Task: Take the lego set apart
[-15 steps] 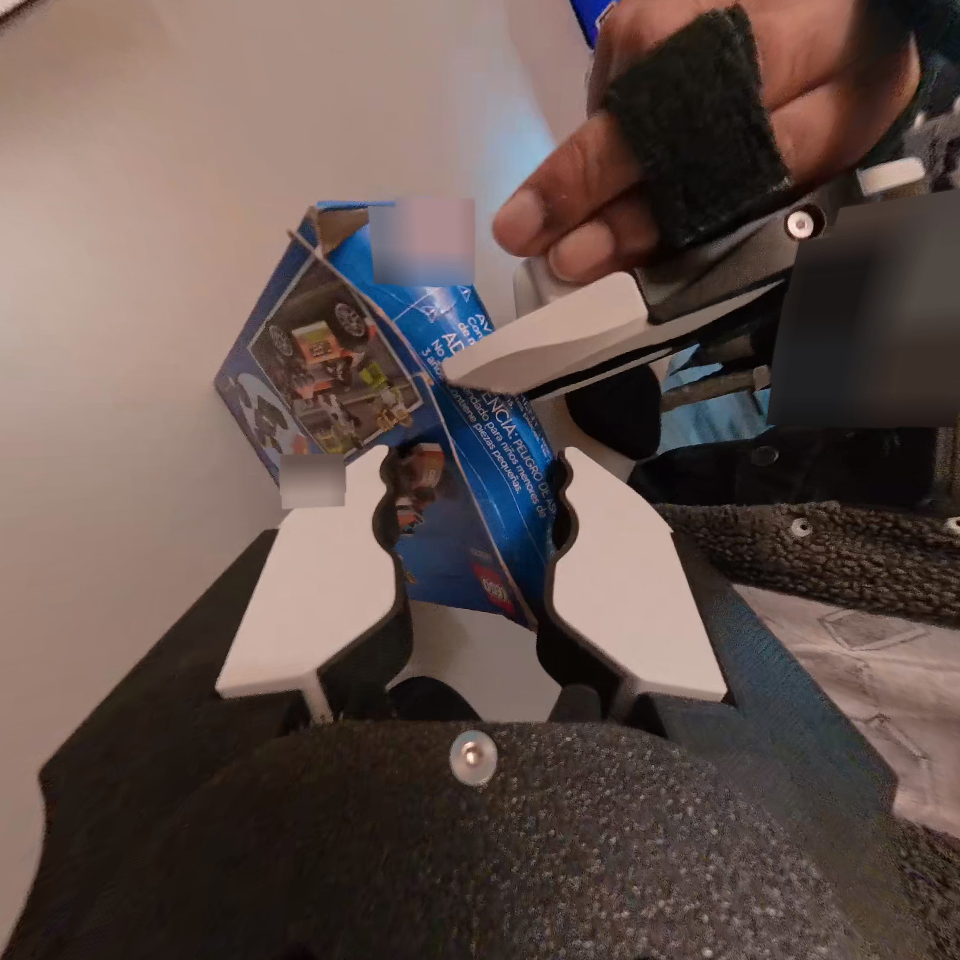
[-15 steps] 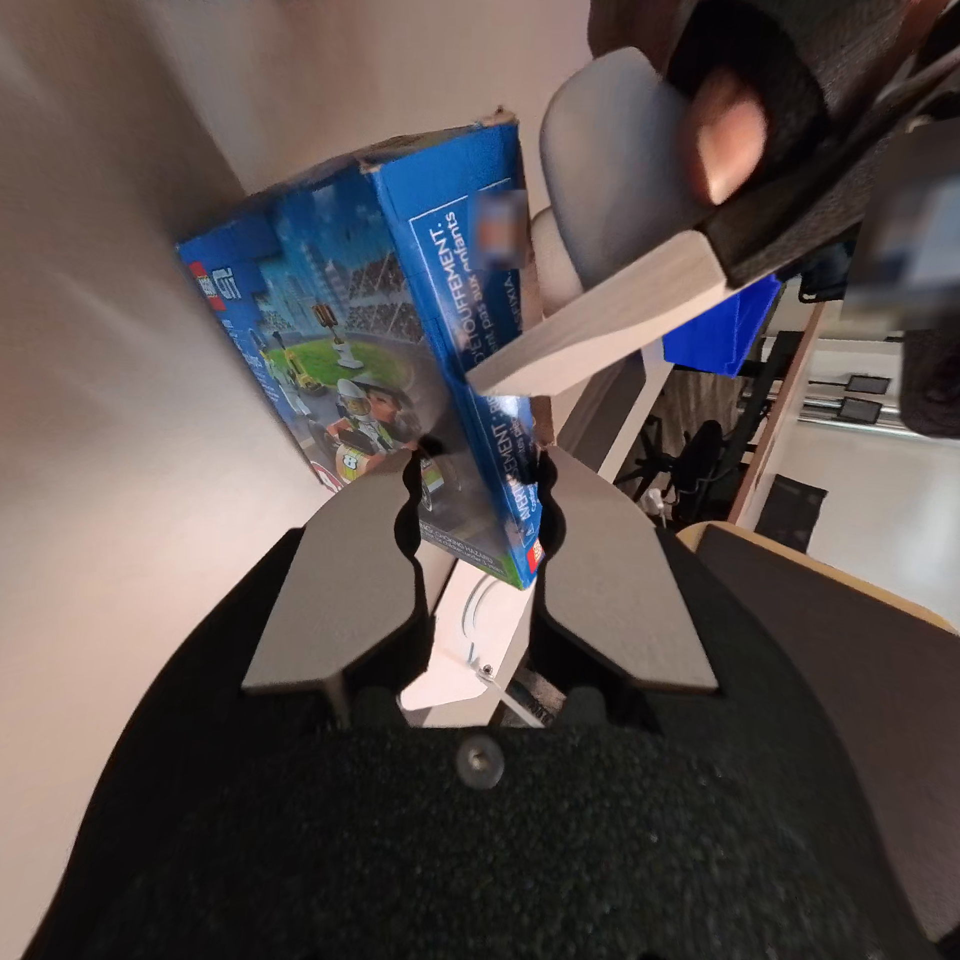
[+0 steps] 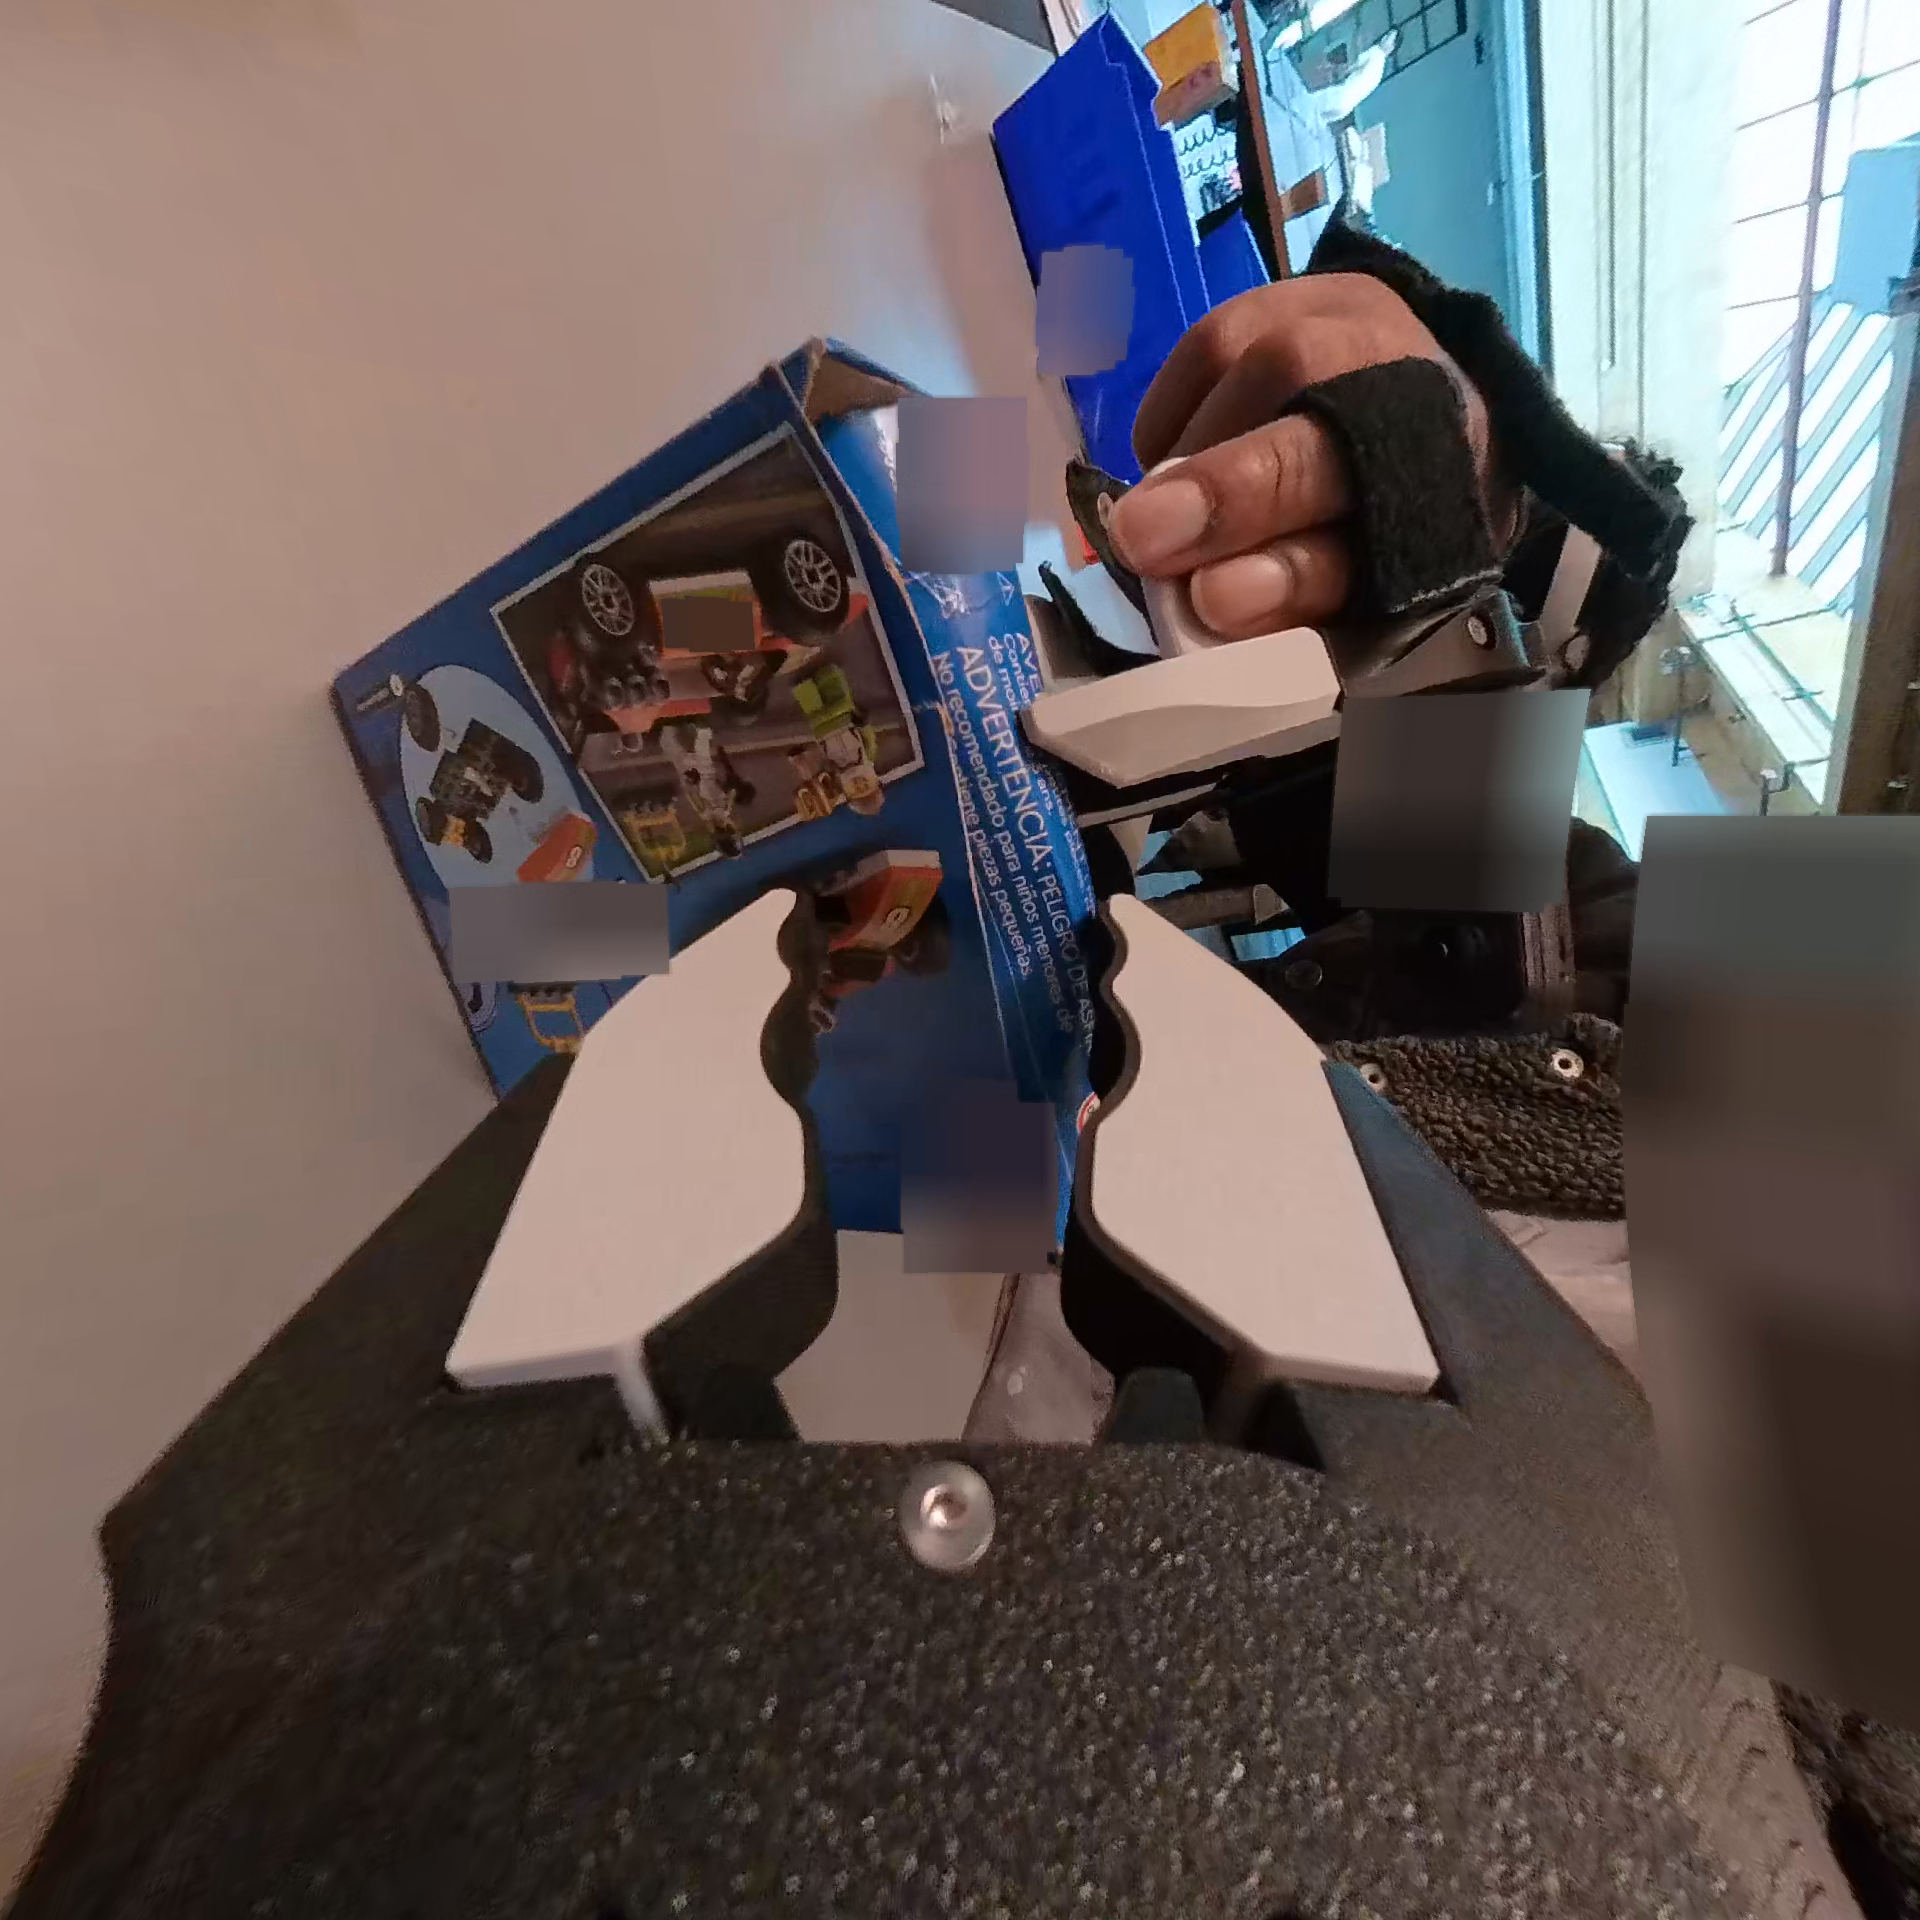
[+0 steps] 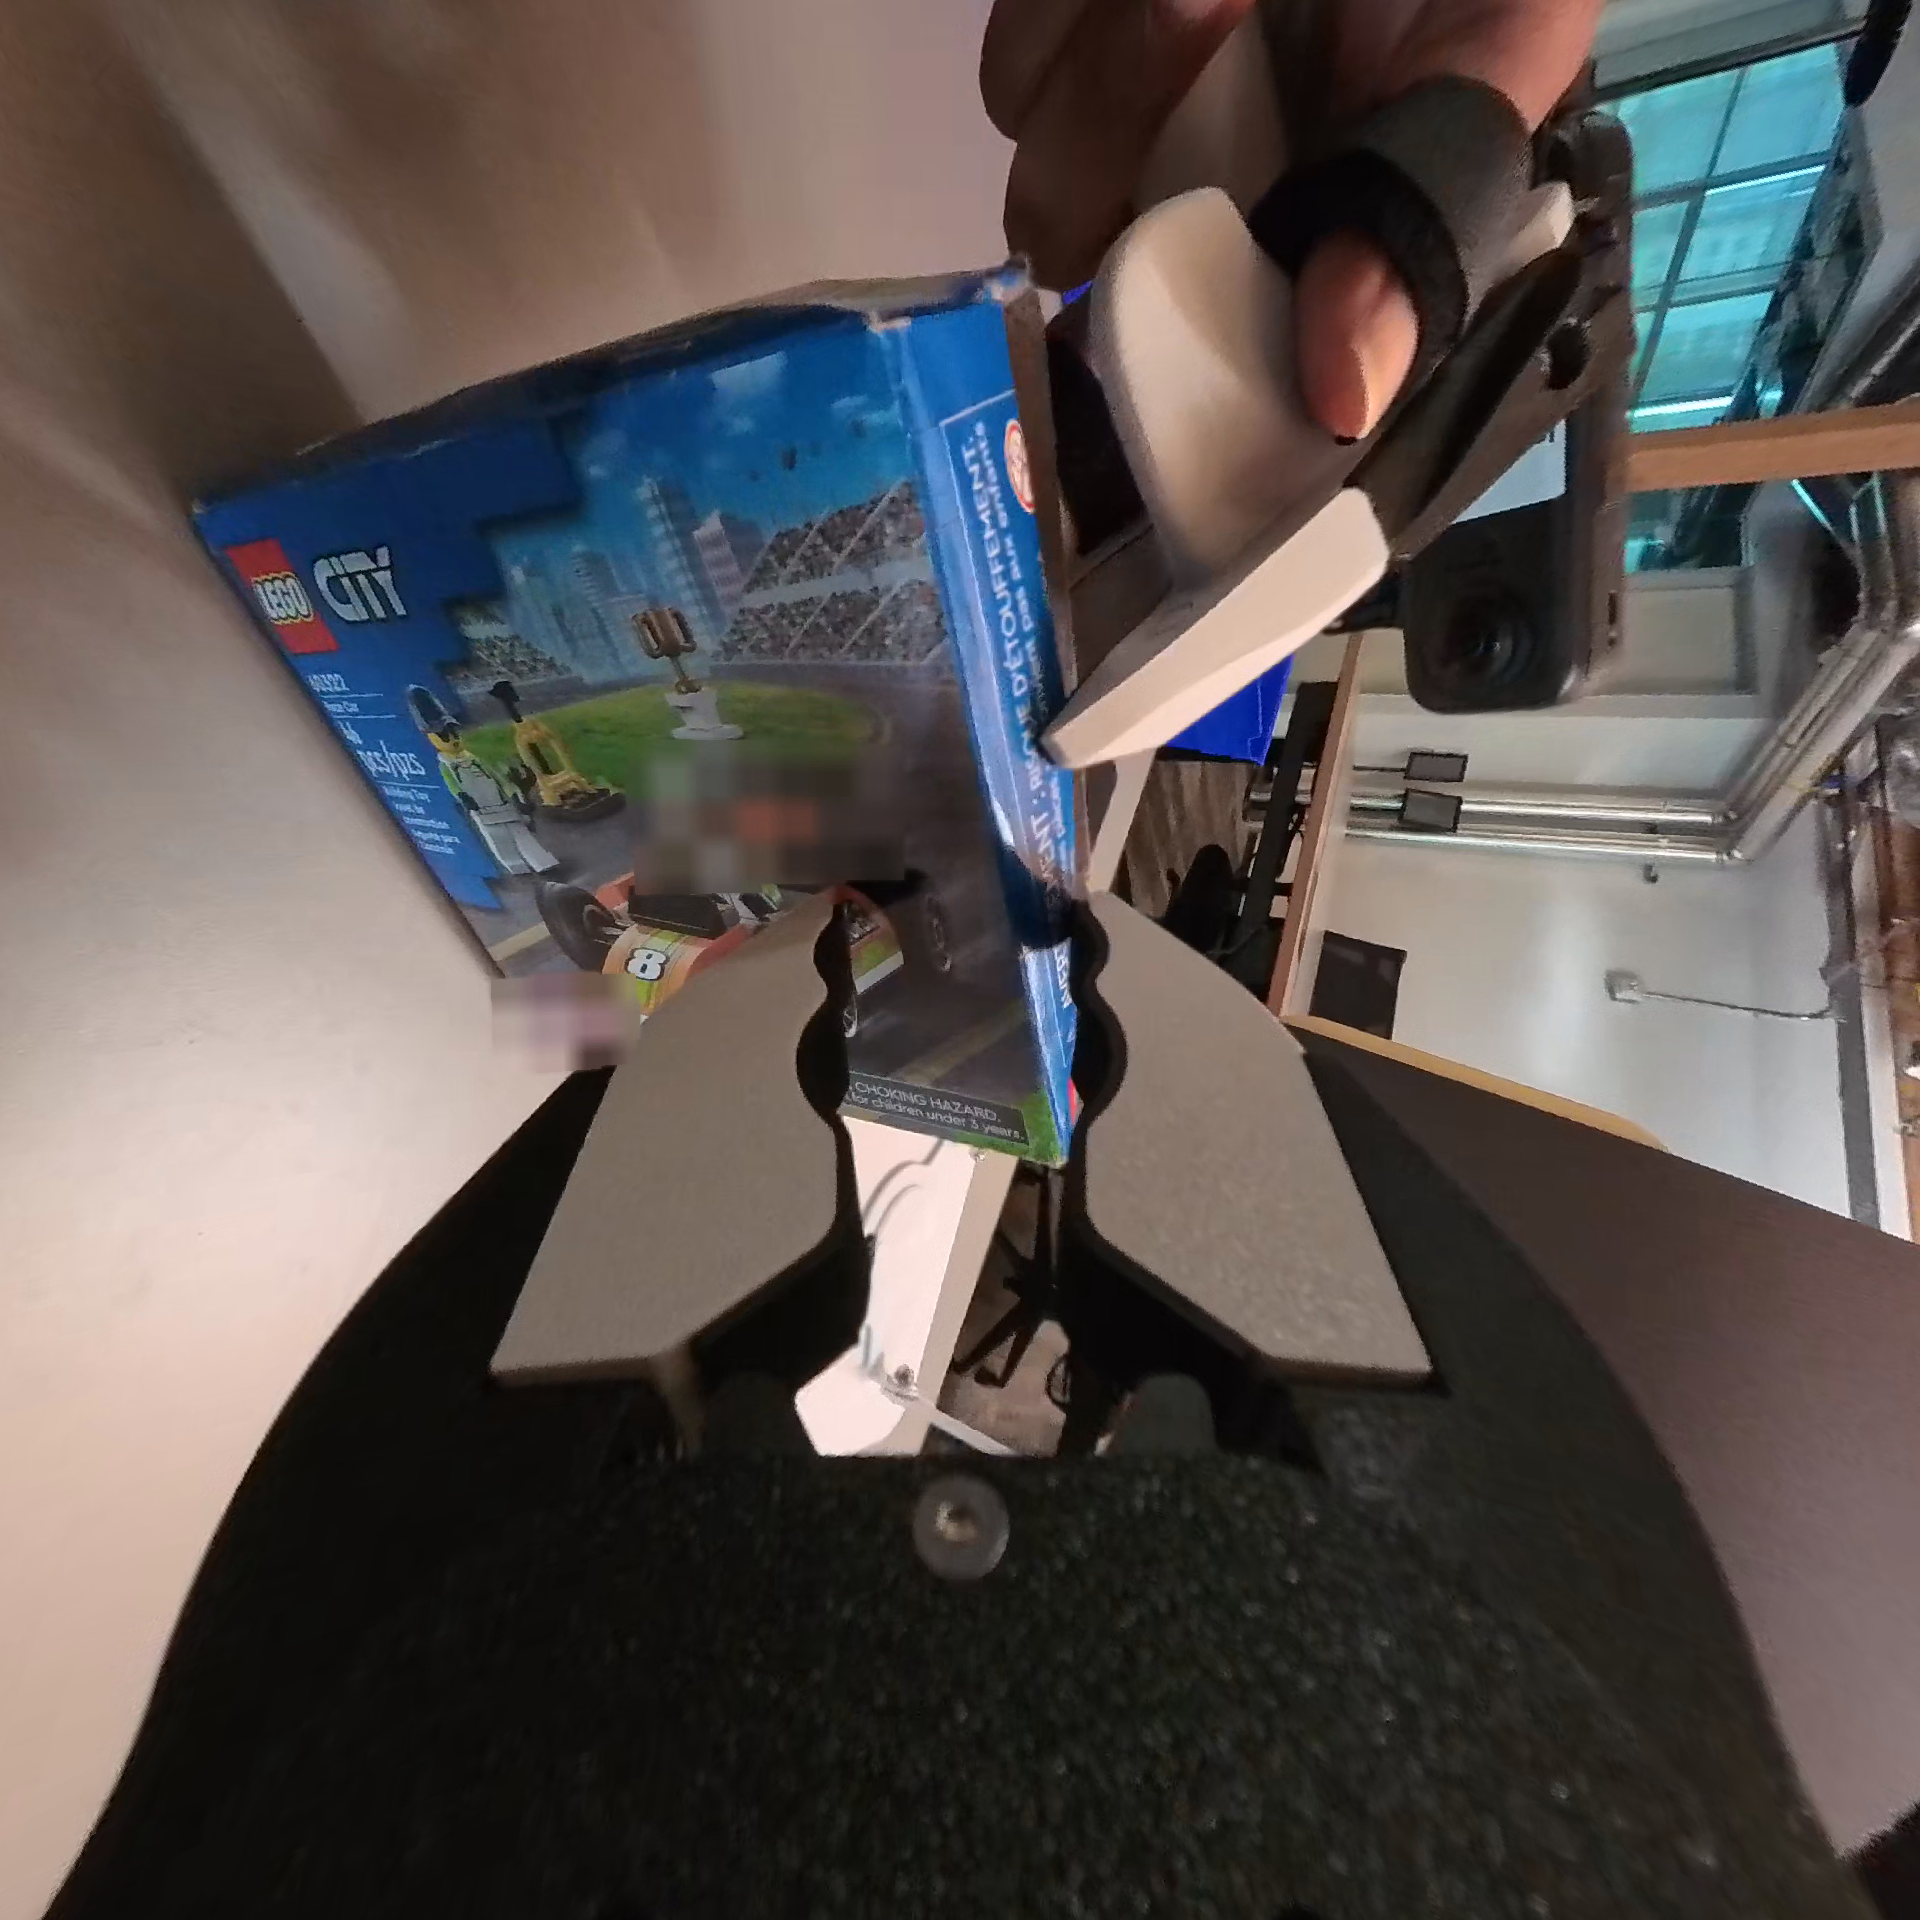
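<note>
Half a second on, the box (image 3: 665, 727) has turned to show me far more of its front in the right wrist view, and in the left wrist view the right gripper (image 3: 1049, 769) has drawn back towards the box's narrow side. The blue lego box rests with one edge against a pale surface (image 3: 260, 416), its end flap torn open. My left gripper (image 3: 945, 914) has its fingers spread, with the box's corner showing in the gap. Whether the pads touch the card, I cannot tell. My right gripper is spread as well and frames the opposite corner. Each gripper's tips meet the narrow side from beside it. A strapped hand (image 3: 1268, 488) grips the right handle. A blue bin (image 3: 1101, 208) stands behind.
</note>
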Action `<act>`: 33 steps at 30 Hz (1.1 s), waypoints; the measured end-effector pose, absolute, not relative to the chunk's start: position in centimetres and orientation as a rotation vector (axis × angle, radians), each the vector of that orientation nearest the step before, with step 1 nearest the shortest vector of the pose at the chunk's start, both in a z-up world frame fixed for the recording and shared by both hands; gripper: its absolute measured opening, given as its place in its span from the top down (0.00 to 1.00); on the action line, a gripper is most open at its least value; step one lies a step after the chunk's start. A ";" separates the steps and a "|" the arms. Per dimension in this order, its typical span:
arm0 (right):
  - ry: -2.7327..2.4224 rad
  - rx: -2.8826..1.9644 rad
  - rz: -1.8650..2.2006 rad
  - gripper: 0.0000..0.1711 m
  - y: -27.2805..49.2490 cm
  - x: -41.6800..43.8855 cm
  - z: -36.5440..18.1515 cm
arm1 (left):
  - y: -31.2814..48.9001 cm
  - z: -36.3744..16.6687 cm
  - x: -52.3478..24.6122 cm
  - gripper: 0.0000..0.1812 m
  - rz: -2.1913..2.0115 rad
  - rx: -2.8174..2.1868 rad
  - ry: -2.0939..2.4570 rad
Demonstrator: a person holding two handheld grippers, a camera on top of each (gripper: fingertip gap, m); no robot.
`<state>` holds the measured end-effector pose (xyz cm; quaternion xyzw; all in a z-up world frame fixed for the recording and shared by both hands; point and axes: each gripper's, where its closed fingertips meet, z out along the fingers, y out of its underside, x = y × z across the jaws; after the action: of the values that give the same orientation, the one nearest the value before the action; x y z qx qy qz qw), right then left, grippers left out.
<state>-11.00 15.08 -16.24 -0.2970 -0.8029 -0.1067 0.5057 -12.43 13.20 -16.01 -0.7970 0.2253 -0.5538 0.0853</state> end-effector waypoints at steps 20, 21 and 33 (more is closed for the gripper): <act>-1.983 -0.700 -0.304 0.82 15.0 -10.9 -16.9 | 13.2 -16.5 -12.3 0.81 -1.637 -2.394 0.701; -1.997 -0.713 -0.295 0.83 15.0 -10.8 -16.9 | 13.2 -16.5 -12.3 0.81 -1.628 -2.399 0.701; -1.989 -0.747 -0.268 0.85 14.7 -11.1 -16.8 | 13.5 -16.4 -13.0 0.83 -1.530 -2.393 0.690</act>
<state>-11.07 14.72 -16.79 -0.3060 -0.8151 -0.1097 0.4795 -13.00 13.52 -16.36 -0.8137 0.2347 -0.5204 0.1092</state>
